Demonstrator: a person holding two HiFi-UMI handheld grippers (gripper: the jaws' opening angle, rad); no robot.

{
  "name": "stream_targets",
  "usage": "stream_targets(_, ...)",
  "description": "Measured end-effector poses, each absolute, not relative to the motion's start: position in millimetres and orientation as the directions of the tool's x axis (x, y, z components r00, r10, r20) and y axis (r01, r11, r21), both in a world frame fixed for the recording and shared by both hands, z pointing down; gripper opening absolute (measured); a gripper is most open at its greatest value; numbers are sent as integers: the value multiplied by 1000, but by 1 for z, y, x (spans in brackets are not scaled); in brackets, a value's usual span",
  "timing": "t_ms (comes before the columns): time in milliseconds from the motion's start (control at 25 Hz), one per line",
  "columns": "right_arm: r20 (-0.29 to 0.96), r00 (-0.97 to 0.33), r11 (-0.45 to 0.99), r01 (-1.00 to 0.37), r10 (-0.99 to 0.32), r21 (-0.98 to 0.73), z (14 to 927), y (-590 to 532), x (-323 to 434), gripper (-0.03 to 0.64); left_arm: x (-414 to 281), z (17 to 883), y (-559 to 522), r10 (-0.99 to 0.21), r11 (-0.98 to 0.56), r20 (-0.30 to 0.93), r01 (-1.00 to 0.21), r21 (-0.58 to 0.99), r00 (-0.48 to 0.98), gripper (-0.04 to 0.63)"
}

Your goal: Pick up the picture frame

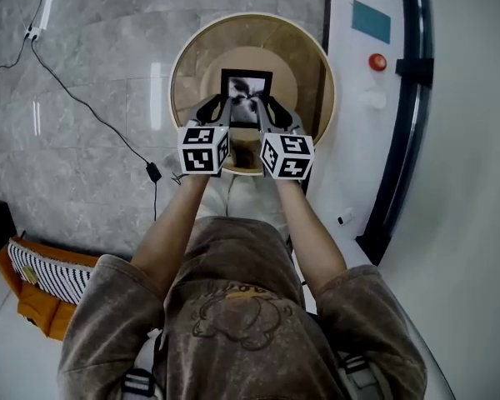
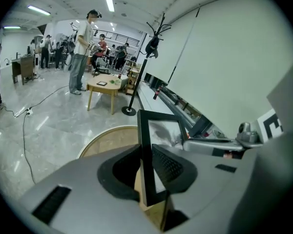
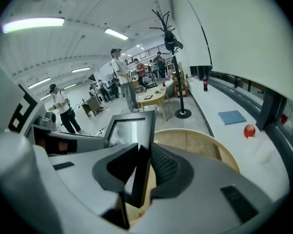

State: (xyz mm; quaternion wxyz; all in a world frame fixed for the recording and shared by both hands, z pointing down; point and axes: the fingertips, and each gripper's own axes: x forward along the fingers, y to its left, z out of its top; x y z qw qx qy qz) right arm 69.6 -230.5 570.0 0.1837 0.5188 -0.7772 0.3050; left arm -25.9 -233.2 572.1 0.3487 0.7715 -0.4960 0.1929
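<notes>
1. Honestly, the picture frame could slip or twist free if either pinch eases, since only its thin side edges are caught.
2. My left fingers clamp narrow on its left edge, my right fingers on its right; it hangs between them, above the tabletop.

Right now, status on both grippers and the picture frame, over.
Left gripper, right gripper: both shut on picture frame, one each side. Frame held over round table. Nothing blocking.
</notes>
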Motion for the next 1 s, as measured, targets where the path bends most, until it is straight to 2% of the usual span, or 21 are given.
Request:
stream_targets(480,466,-380,302,-924,-799,-235,427,-215,73,94,-22,428,-219,-735,-333,521,-900,282,435,86)
stream_targets(1000,301,-371,332,-927,-878,-174,324,-187,71,93,-25,325,-197,-798,-403,383,-885,234,465,86)
